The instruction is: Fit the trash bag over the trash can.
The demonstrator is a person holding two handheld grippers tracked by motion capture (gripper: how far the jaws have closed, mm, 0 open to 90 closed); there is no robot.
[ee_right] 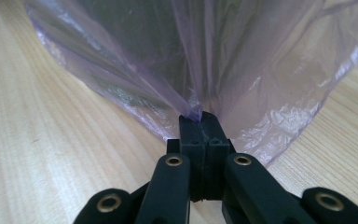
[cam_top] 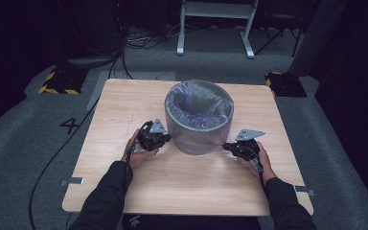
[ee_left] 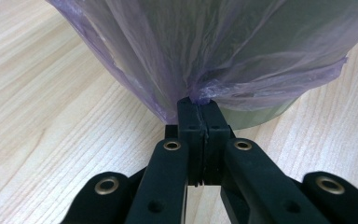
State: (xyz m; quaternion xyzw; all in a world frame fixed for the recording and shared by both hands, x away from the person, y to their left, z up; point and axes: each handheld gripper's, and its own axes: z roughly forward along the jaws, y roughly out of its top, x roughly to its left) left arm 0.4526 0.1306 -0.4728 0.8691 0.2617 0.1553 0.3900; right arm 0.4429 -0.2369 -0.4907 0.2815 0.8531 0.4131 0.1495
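Dark floor and cables surround a pale wooden table point(cam_top: 124, 182), where both grippers work at a bin.

At the left gripper point(ee_left: 198, 105), the jaws are pressed together with a pinch of purple bag point(ee_left: 223, 51) caught at their tips; the film fans up and outward from that point. In the high view this gripper point(cam_top: 166, 138) sits against the bin's left side, low down near the tabletop.

At the right gripper point(ee_right: 199, 116), the jaws are likewise clamped tight on a gathered fold of the bag point(ee_right: 242, 60), the plastic stretching away from the tips (its loose hem lies crinkled on the wood just beside them). From above, this gripper point(cam_top: 226, 145) meets the bin's right side.

Between them stands the bin point(cam_top: 199, 139), a grey cylinder, upright, lined with the bag point(cam_top: 199, 103), whose skirt drapes over the outer wall. It sits midway between the left and right edges, nearer the far edge than the near one.
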